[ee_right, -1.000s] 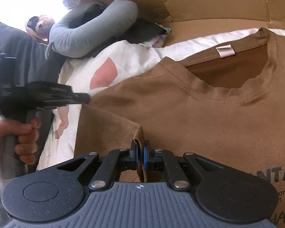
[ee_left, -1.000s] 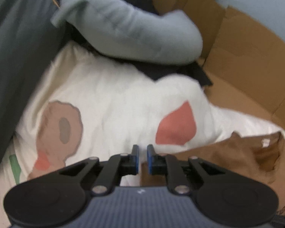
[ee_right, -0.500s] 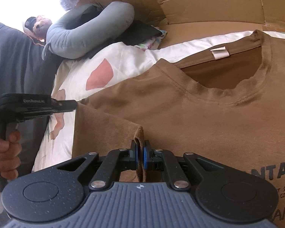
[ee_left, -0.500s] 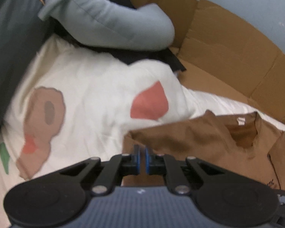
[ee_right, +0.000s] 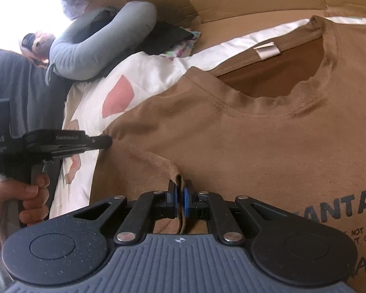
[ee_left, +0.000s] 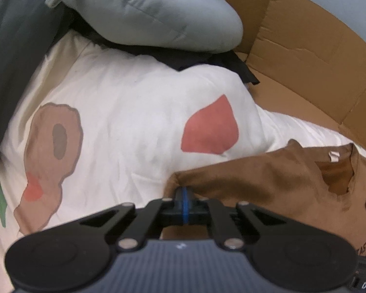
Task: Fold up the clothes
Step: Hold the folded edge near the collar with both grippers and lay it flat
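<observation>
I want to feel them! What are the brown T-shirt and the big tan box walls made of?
The brown T-shirt looks like soft knit cotton, matte: it wrinkles, drapes, and has a stitched ribbed collar. The exact fibre can't be told. The tan box walls look like plain cardboard: stiff flat panels with fold creases and a dull, papery surface.

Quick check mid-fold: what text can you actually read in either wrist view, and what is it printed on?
"ANTAS", cut off: large print on the brown T-shirt.
"NOT SO", "COM": smaller lines beneath, cut off.
"ASTIC": same print, left wrist view.
"DAS": body of the left tongs.
Lettering along its arm: too blurred.
Neck label: blank.
</observation>
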`<state>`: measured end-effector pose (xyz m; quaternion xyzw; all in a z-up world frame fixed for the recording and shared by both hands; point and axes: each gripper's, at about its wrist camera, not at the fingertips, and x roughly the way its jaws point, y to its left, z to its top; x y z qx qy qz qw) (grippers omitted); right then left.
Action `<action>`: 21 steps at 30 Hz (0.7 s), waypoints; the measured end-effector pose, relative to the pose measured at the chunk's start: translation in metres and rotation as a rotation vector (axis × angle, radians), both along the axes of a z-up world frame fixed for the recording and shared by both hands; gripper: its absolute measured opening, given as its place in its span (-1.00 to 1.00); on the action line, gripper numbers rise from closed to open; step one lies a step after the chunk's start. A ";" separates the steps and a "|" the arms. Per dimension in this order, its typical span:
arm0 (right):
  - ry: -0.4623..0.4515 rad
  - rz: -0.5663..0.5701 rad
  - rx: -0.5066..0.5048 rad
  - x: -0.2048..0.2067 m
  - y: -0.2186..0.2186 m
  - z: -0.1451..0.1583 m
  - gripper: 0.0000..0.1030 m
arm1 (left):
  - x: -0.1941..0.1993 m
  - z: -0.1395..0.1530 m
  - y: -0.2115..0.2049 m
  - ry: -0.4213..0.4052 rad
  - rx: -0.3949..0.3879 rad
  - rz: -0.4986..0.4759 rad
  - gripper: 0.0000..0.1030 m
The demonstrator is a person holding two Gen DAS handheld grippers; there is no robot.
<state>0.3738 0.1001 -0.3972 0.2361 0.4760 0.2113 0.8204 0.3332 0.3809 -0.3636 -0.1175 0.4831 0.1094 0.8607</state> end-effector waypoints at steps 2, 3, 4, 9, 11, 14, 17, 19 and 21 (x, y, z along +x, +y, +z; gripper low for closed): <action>0.003 -0.018 0.009 0.002 -0.005 -0.001 -0.95 | 0.000 -0.001 0.000 -0.004 -0.002 0.009 -0.95; 0.006 -0.029 0.012 0.003 -0.007 -0.002 -0.95 | 0.000 -0.002 0.000 -0.004 0.002 0.011 -0.95; 0.015 -0.047 0.014 0.005 -0.010 -0.003 -0.98 | 0.000 -0.002 -0.001 -0.005 0.005 0.011 -0.94; 0.071 -0.081 0.051 0.009 -0.023 -0.011 -0.95 | -0.004 0.006 -0.004 -0.002 0.009 0.010 -0.94; 0.066 -0.066 0.047 0.009 -0.023 -0.009 -0.93 | -0.009 0.014 -0.005 -0.009 0.008 -0.002 -0.88; 0.058 -0.044 0.040 0.008 -0.024 -0.004 -0.91 | -0.021 0.031 -0.010 -0.019 0.013 -0.025 -0.68; 0.045 0.016 0.019 0.007 -0.022 0.005 -0.91 | -0.036 0.046 -0.016 -0.030 0.005 -0.049 -0.68; 0.054 0.036 0.024 0.004 -0.021 0.008 -0.91 | -0.048 0.055 -0.021 -0.038 -0.007 -0.056 -0.64; 0.063 0.055 0.028 0.000 -0.021 0.011 -0.85 | -0.061 0.062 -0.027 -0.047 -0.019 -0.049 -0.60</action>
